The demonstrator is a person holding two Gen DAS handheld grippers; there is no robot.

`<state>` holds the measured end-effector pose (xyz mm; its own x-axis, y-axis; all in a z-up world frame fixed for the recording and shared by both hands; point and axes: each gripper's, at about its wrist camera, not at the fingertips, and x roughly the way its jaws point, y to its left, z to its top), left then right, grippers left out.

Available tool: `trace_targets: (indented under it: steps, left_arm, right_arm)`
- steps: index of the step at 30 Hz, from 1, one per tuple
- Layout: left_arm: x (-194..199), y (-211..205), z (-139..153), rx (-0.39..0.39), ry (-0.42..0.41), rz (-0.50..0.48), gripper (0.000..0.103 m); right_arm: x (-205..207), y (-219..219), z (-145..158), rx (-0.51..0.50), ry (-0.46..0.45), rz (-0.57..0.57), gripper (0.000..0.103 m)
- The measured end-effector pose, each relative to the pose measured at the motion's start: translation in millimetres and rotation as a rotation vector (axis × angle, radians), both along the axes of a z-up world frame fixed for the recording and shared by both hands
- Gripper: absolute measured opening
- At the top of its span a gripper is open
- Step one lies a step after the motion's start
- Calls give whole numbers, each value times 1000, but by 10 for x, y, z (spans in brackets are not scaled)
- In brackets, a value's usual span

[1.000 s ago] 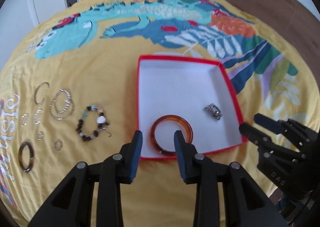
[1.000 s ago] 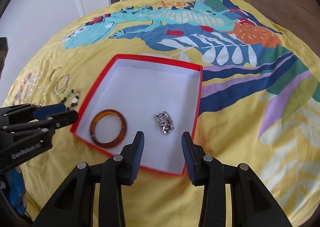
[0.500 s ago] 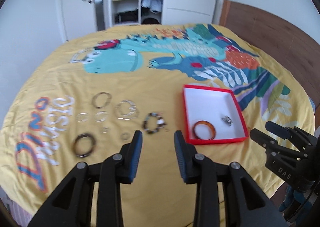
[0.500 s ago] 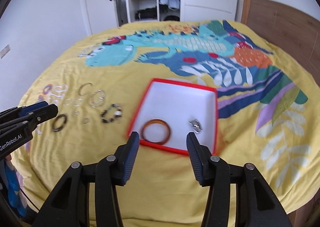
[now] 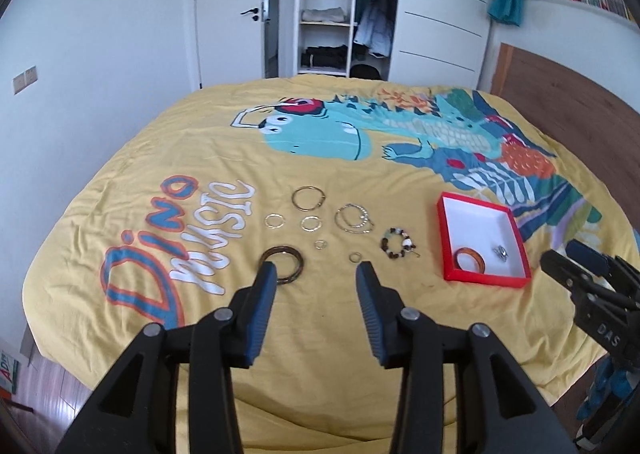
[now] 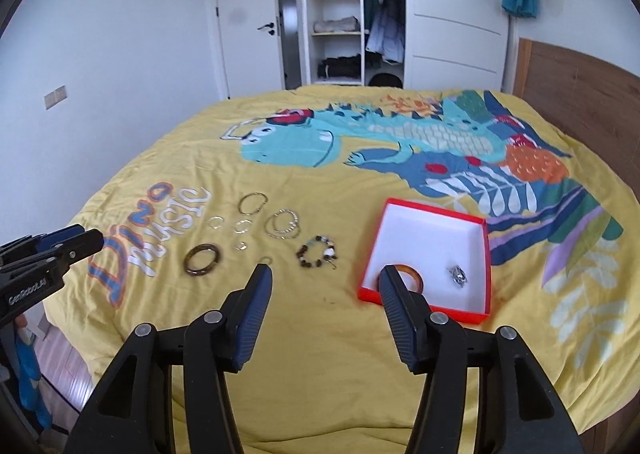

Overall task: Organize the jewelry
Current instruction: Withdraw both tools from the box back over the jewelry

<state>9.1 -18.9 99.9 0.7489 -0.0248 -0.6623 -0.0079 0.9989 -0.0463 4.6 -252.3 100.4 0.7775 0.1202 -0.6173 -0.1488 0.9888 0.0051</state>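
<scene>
A red box (image 5: 448, 230) with a white inside lies on the yellow bedspread; it also shows in the right wrist view (image 6: 486, 254). In it lie an amber bangle (image 5: 470, 259) and a small silver piece (image 5: 501, 253). Left of the box lie a beaded bracelet (image 5: 397, 247), silver bangles (image 5: 354, 218), a gold hoop (image 5: 307, 198), several small rings and a dark bangle (image 5: 286, 259). My left gripper (image 5: 316, 286) is open and empty, held above the bed's near edge. My right gripper (image 6: 325, 290) is open and empty, high above the bed.
The bed fills both views, with a wooden headboard (image 5: 568, 102) at the right. An open wardrobe (image 5: 344, 14) and a door (image 5: 236, 14) stand behind it. Bare floor (image 5: 44, 386) shows at the lower left.
Both grippers have pulled back and up, away from the box, so the whole bed now shows. The right gripper's jaws have opened wider. The jewelry has not moved.
</scene>
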Motion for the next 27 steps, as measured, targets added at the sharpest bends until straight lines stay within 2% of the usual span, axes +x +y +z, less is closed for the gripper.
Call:
trace_targets:
  steps: [6,12,27]
  left_arm:
    - [-32,277,-44,-20,11,54,43]
    - [-9,609,-281,-31,36,107,45]
    - [459,851,-1094,10,144,171,45]
  right_arm:
    - [-126,121,65,-4,-30,20,58]
    - [-46,141,-68,25,-31,6,58]
    - [472,416,-1078,46,135,76,58]
